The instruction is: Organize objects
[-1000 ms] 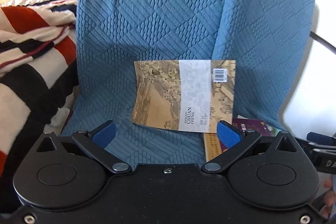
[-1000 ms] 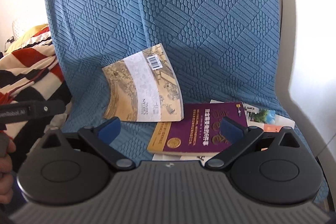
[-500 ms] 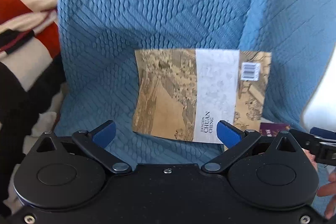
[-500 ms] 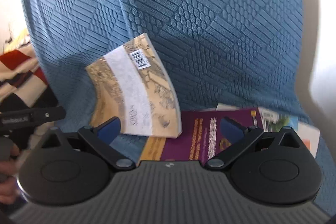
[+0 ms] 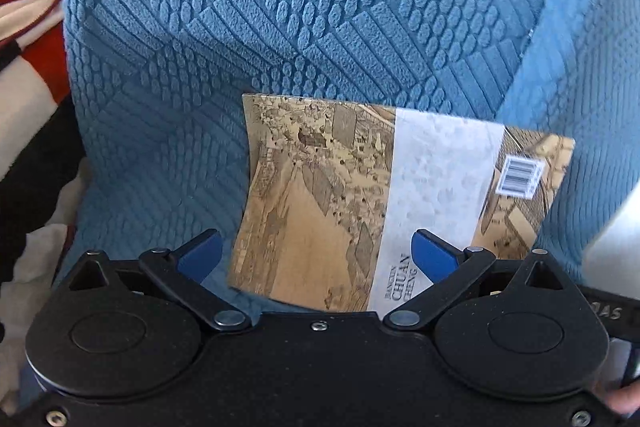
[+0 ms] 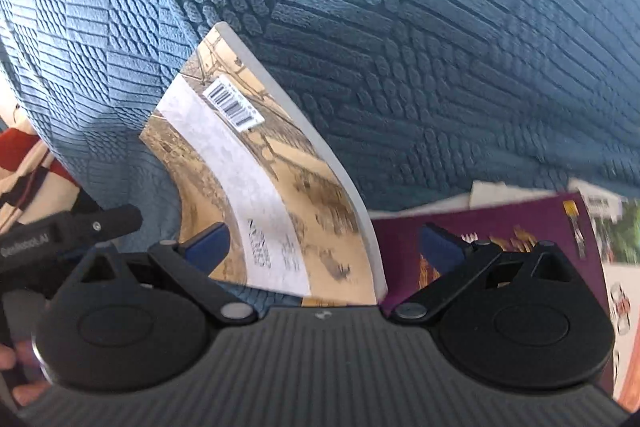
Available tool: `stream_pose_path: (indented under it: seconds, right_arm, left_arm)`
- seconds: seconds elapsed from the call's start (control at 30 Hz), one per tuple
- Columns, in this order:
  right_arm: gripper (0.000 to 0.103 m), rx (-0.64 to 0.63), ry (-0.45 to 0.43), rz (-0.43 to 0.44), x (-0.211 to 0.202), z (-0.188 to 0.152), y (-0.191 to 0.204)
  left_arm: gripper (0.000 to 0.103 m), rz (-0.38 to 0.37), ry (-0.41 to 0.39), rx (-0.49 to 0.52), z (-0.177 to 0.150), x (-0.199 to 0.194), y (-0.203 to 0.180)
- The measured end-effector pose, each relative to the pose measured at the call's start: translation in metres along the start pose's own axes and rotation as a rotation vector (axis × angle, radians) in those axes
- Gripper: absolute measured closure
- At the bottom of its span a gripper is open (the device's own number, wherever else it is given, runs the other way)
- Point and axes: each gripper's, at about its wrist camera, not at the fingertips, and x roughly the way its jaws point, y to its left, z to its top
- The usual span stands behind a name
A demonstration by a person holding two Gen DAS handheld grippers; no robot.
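Note:
A tan book (image 5: 360,203) with an old painting, a white band and a barcode leans against the back of a chair draped in a blue textured blanket (image 5: 320,7). My left gripper (image 5: 316,253) is open right in front of its lower edge, the blue pads spread on either side of the cover. In the right wrist view the same tan book (image 6: 260,179) stands tilted, with a purple book (image 6: 500,227) lying flat on the seat beside it. My right gripper (image 6: 324,247) is open, its pads straddling the tan book's lower right corner.
More printed sheets or booklets (image 6: 616,267) lie under and right of the purple book. A red, black and cream striped blanket (image 5: 28,67) is piled left of the chair. The other gripper's handle (image 6: 68,231) and a hand show at the left edge.
Both grippers have moved closer to the chair; the tan book now fills far more of each view. Both stay open.

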Motion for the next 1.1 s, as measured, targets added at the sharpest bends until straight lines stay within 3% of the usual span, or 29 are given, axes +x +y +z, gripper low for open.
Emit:
stream_pose_path:
  seconds: [0.23, 0.3, 0.37, 0.7, 0.93, 1.1]
  right_arm:
    - [0.001, -0.062, 0.014, 0.020, 0.021, 0.006, 0.007]
    - [0.005, -0.048, 0.002, 0.052, 0.022, 0.008, 0.008]
    - [0.017, -0.056, -0.004, 0.071, 0.023, 0.010, 0.012]
    - [0.031, -0.197, -0.096, 0.039, 0.019, 0.015, 0.027]
    - [0.034, -0.324, -0.156, 0.042, 0.003, 0.012, 0.037]
    - [0.040, -0.443, -0.177, 0.026, -0.011, 0.002, 0.050]
  left_arm:
    - [0.009, -0.024, 0.026, -0.052, 0.008, 0.006, 0.008]
    - [0.011, -0.032, 0.038, -0.075, 0.009, 0.007, 0.012]
    - [0.012, -0.039, 0.041, -0.089, 0.009, 0.007, 0.016]
    - [0.019, -0.096, 0.043, -0.176, 0.009, 0.002, 0.032]
    - [0.020, -0.190, 0.062, -0.286, 0.004, 0.001, 0.053]
    - [0.019, -0.372, 0.083, -0.357, 0.001, -0.003, 0.069]
